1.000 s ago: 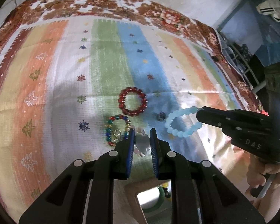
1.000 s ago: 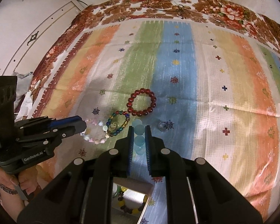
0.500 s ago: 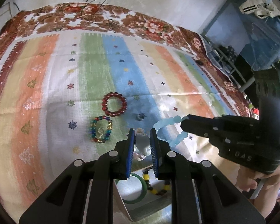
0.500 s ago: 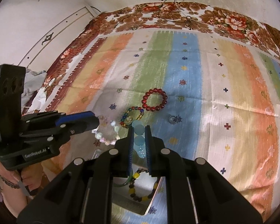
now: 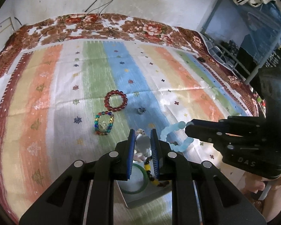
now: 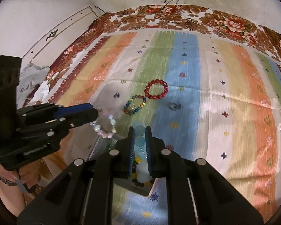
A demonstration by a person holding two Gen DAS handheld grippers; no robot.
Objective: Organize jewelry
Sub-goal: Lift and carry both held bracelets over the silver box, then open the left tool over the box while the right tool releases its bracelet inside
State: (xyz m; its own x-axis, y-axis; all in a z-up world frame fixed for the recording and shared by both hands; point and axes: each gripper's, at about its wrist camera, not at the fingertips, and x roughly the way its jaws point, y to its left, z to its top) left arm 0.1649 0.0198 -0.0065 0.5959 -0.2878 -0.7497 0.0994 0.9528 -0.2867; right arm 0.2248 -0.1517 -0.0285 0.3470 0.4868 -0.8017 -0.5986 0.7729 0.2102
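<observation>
My left gripper (image 5: 142, 136) is shut on a pale pearly bracelet (image 5: 143, 143), which hangs from it in the right wrist view (image 6: 105, 124). My right gripper (image 6: 140, 133) is shut on a light blue bead bracelet (image 6: 140, 139), which shows as a loop in the left wrist view (image 5: 173, 136). Both are held above an open box (image 5: 149, 195) that holds a green bangle (image 5: 140, 187) and a dark and yellow bead string (image 5: 149, 170). A red bead bracelet (image 5: 115, 100) and a multicolour bead bracelet (image 5: 103, 123) lie on the striped cloth beyond.
A small round bead or ring (image 5: 141, 110) lies on the blue stripe to the right of the red bracelet. The striped cloth (image 5: 178, 86) covers the surface to a floral border. A blue rack (image 5: 252, 37) stands at the far right. Crumpled cloth (image 6: 33, 82) lies at the left edge.
Both grippers have lifted and pulled back with their bracelets. The box has come into view under them, and the bracelets on the cloth look farther away.
</observation>
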